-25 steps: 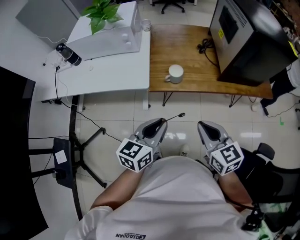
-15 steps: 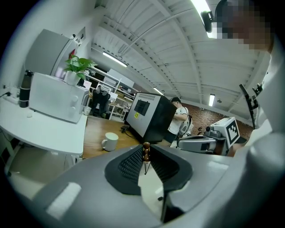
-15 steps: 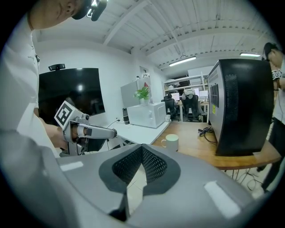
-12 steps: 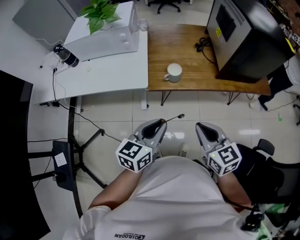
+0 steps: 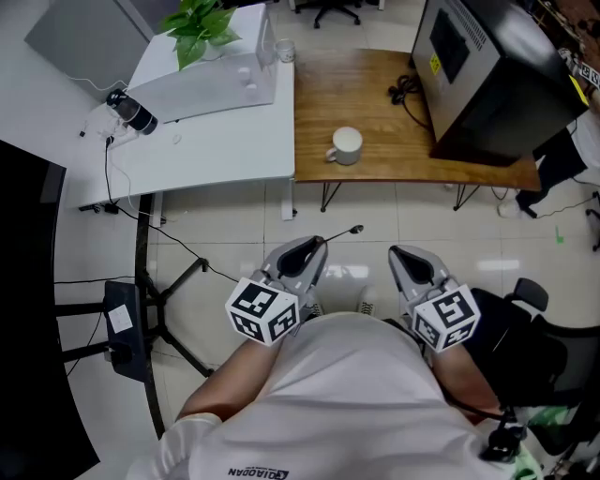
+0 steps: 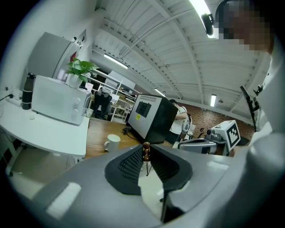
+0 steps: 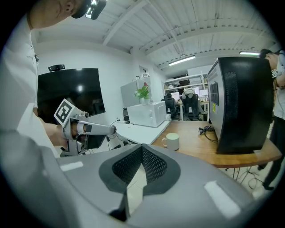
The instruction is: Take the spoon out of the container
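Note:
A thin spoon with a dark end sticks out forward from my left gripper, which is shut on it, held above the tiled floor in front of the person's body. In the left gripper view the spoon's brown beaded end sits pinched at the jaw tips. A white mug stands on the wooden table, well ahead of both grippers and apart from them. My right gripper hangs beside the left one, its jaws meeting at the tips with nothing between them. The mug also shows in the right gripper view.
A big black box-shaped machine and a black cable occupy the wooden table's right part. To the left is a white desk with a white microwave, a plant and a dark bottle. A stand's legs spread over the floor.

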`<state>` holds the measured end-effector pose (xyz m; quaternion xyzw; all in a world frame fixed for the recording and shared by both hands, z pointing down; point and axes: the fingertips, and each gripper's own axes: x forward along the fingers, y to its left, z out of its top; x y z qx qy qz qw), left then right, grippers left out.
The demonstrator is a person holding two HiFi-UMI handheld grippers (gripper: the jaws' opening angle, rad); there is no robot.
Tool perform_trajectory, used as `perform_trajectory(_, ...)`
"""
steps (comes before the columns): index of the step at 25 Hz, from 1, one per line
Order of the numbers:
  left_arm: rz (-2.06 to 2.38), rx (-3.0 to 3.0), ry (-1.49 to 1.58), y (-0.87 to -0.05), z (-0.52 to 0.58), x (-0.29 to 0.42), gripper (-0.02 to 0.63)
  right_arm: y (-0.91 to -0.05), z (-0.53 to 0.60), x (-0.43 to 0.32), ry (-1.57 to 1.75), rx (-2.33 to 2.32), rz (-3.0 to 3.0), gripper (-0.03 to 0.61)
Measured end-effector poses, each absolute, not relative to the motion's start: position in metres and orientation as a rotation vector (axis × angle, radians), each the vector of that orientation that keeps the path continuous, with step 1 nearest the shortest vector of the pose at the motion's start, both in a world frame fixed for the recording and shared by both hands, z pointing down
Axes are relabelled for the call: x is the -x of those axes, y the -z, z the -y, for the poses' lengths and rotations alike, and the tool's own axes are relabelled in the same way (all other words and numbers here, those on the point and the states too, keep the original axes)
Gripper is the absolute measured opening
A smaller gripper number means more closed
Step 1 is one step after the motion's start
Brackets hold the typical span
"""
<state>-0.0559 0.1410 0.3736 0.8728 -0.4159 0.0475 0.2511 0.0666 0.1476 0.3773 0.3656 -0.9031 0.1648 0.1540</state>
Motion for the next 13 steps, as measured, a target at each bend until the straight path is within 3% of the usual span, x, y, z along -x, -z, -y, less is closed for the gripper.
perform_trajectory(13,1.154,-2.366,-0.126,-0.3749,-0.1418,0.0540,0.052,-0.3764,-0.1498,-0.0721,-0.462,-1.049,2.584,0.006)
